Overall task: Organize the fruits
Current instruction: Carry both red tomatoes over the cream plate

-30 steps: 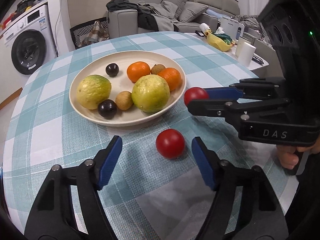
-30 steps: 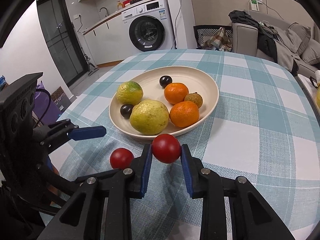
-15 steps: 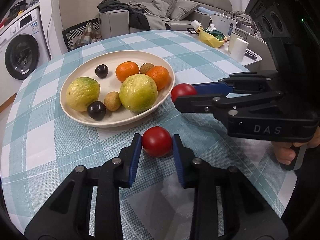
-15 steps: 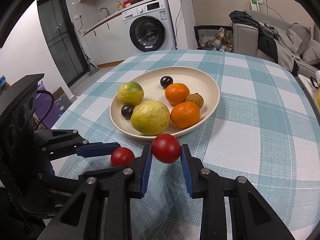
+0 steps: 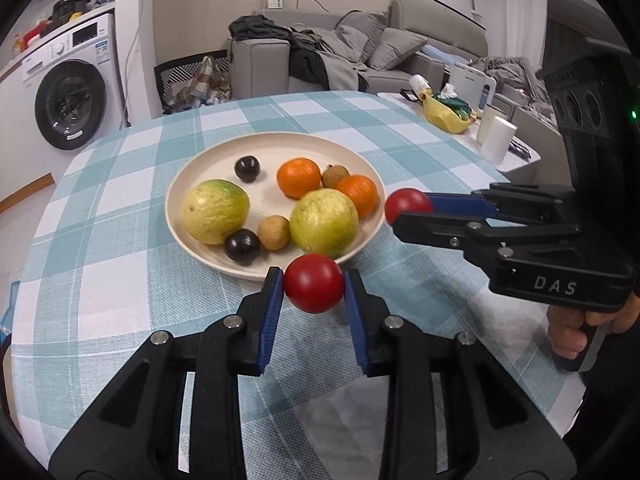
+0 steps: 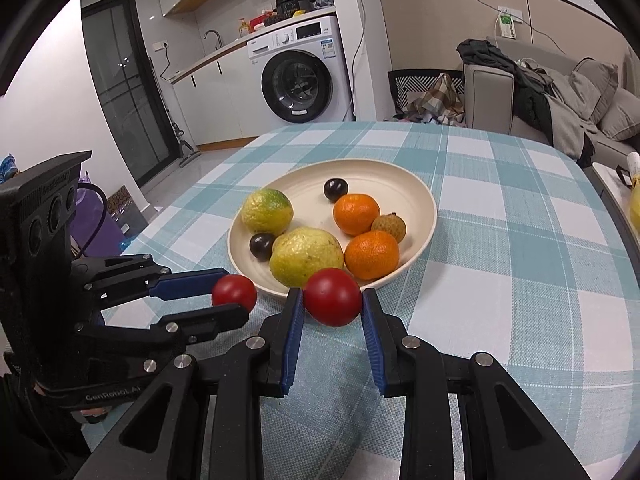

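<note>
A home is showing here, open-plan. Table (image 6: 520, 240) wearing a checked cloth; behind it a washing machine (image 6: 298, 76) is sitting under a kitchen counter (image 6: 224, 50), and a sofa (image 5: 360, 60) is carrying heaped clothes (image 5: 304, 52).

A washing machine (image 6: 302, 80) under a white counter (image 6: 224, 50) — grey sofa (image 5: 360, 56) heaped with clothes beyond.

Off at my ten o'clock stands a washing machine (image 5: 70, 100); a cluttered grey sofa (image 5: 360, 56) sits at twelve; white cup (image 5: 498, 140) at two.
</note>
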The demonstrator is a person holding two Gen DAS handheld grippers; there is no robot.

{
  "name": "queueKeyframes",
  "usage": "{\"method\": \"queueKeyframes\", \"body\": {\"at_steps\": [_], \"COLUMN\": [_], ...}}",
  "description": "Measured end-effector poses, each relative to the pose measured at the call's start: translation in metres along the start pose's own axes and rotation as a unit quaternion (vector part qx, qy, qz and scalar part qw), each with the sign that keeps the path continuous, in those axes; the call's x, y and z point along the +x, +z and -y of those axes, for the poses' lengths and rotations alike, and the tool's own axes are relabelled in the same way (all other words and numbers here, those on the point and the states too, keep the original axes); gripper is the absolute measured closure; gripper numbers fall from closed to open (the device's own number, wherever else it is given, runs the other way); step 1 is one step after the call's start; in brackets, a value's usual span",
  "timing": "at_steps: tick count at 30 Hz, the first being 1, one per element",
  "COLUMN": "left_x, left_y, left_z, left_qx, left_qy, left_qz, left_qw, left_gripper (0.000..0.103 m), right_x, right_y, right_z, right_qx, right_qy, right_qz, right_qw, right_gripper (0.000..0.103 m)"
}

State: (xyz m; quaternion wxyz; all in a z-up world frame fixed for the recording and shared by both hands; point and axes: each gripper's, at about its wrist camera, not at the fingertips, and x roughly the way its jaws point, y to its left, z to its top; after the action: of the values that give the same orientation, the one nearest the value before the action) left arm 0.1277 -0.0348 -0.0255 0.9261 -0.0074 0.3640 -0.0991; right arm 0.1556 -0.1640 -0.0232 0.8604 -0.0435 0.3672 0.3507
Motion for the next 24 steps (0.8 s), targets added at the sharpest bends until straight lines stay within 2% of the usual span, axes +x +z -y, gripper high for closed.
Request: {"method": "queueKeyframes", "body": {"at_steps": [9, 24], "left_x": [-0.012, -0.010], "left_y": [0.013, 0.035], "left_z": [-0.023, -0.037], "left_qx": [-0.032, -0.047], "left_qy": [0.029, 0.067], "left_qz": [0.027, 0.051], "left_qw": [0.9987, 0.9953], "left_gripper": [0.075, 0.075], "right_x": [-0.004, -0.002], "right_y": [0.012, 0.038], "right_z": [-0.005, 0.000], "right_qx": [-0.002, 0.023], "right_qy": [0.002, 0.001], "right_qz": [0.024, 0.052], "right_qw": [1.000, 0.998], "right_gripper": [0.073, 0.073]}}
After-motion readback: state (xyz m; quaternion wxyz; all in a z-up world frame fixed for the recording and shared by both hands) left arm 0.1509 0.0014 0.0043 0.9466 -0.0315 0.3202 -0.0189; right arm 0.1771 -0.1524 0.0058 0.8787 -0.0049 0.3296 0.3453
